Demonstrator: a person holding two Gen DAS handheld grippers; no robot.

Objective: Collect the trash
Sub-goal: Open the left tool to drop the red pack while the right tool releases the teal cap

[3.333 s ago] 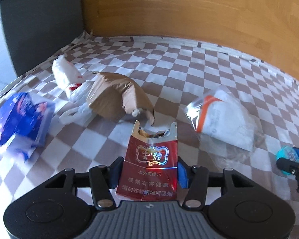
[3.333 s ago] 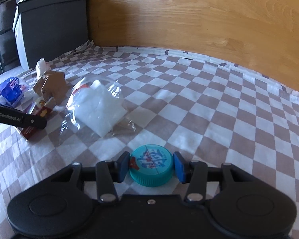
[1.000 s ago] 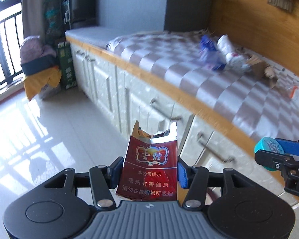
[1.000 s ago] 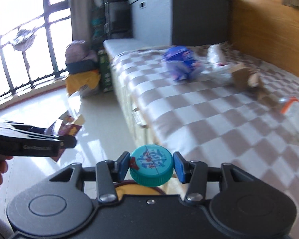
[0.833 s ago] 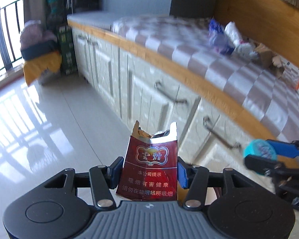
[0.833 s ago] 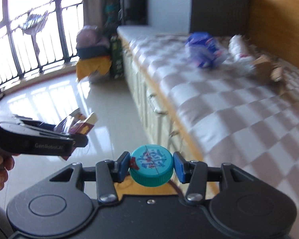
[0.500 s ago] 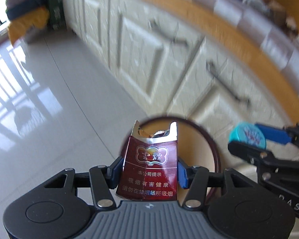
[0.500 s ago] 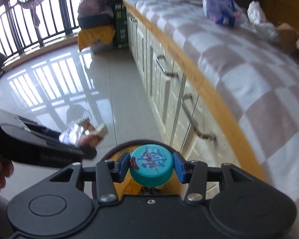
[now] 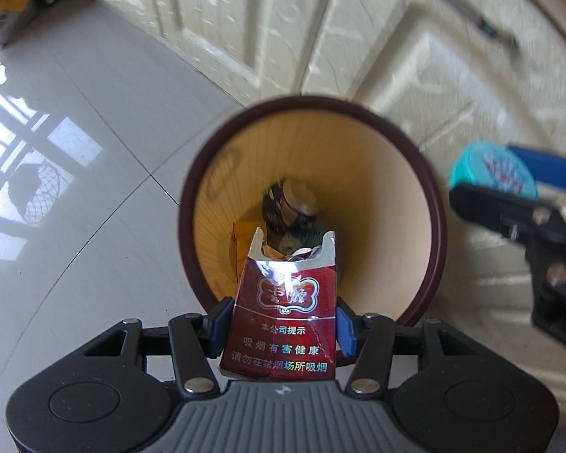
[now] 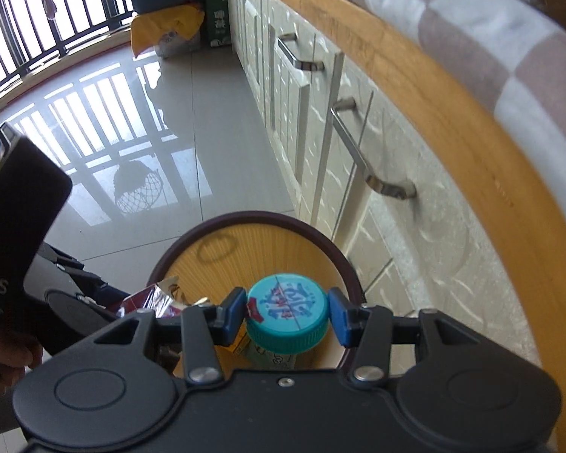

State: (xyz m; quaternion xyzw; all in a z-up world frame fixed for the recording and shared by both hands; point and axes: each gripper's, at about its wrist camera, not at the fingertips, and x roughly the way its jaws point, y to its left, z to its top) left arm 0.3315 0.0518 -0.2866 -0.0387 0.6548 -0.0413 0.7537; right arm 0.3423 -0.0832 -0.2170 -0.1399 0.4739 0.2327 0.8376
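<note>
Left wrist view: your left hand-held gripper (image 9: 281, 326) is clamped on one torn red cigarette pack (image 9: 283, 313), pads pressing its two narrow sides. The pack hangs straight over the mouth of the single round bin (image 9: 192, 173), which fills the centre of the view. Some dark crumpled rubbish already lies at its bottom. Judge the pack as light, thin card, easily crushed, so the side hold you have is the right one and it should fall freely once the jaws part. At 3 o'clock your right hand-held gripper (image 9: 490, 185) shows beside the bin rim, carrying one teal bottle cap (image 9: 492, 171).

Right wrist view: the right hand-held gripper (image 10: 286, 319) is closed on that one cap (image 10: 286, 315), pads on opposite edges of its ribbed skirt. The cap looks like stiff, light plastic; the ribs give grip, though a round thing can pop out if squeezed off-centre. It sits over the near part of the bin (image 10: 343, 260). At 9 o'clock you see the left tool, with the red pack (image 10: 147, 300) peeking over the bin's edge.
</note>
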